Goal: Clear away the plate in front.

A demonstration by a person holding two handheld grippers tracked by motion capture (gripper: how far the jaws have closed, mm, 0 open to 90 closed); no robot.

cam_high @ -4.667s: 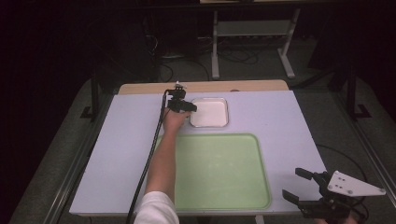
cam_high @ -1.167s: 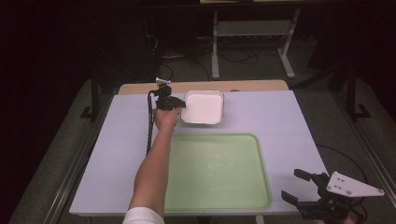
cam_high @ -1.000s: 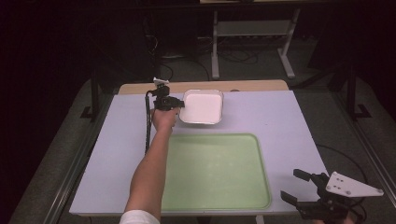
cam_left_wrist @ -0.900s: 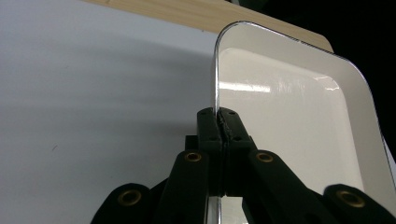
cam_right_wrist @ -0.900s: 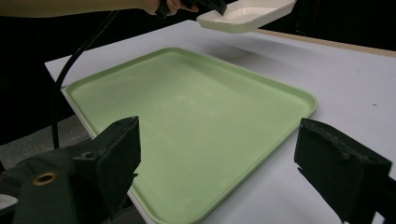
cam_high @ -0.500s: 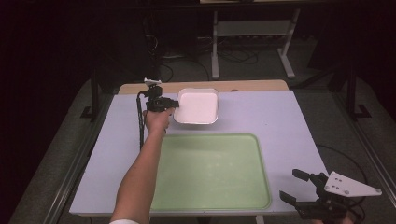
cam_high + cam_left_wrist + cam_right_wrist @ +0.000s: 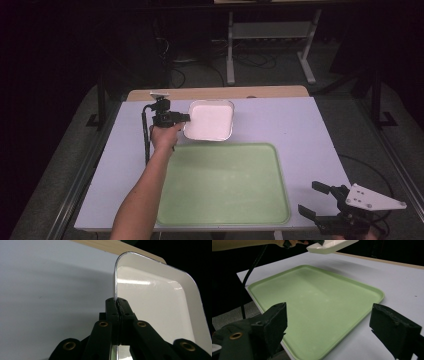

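Tongs on the left (image 7: pixel 186 118) are clamped shut on the left rim of the small white rectangular tray with the shiny edge (image 7: pixel 209 120); tongs on the right (image 7: pixel 314 199) stand wide apart with nothing between them, parked off the near right corner of the bench (image 7: pixel 310 130).

Tray position: carried clear of the bench top at the far side, just beyond the far edge of the large pale-green plastic tray (image 7: pixel 222 185).

Handling, judged:
- Light: it is carried level from 1 edge by a thin pinch.
- Stiff: no sag is seen along the rim (image 7: pixel 116 277).
- Glossy surface, so probably slippery; a pinch on the rim alone could let it pivot or slide.
- Best hold: mid-rim on a long side, as taken now. A second pinch on the opposite rim would stop any swing.

View differences:
- Left gripper view: pads (image 7: pixel 111 308) are seen pressed on both faces of the rim, and the white tray (image 7: pixel 155 305) is seen empty.
- Right gripper view: the white tray (image 7: pixel 332 246) is seen from below, lifted above the bench, with its shadow on the surface; the green tray (image 7: pixel 317 302) is seen empty.
- High view: overall layout and the gap between both tongs.
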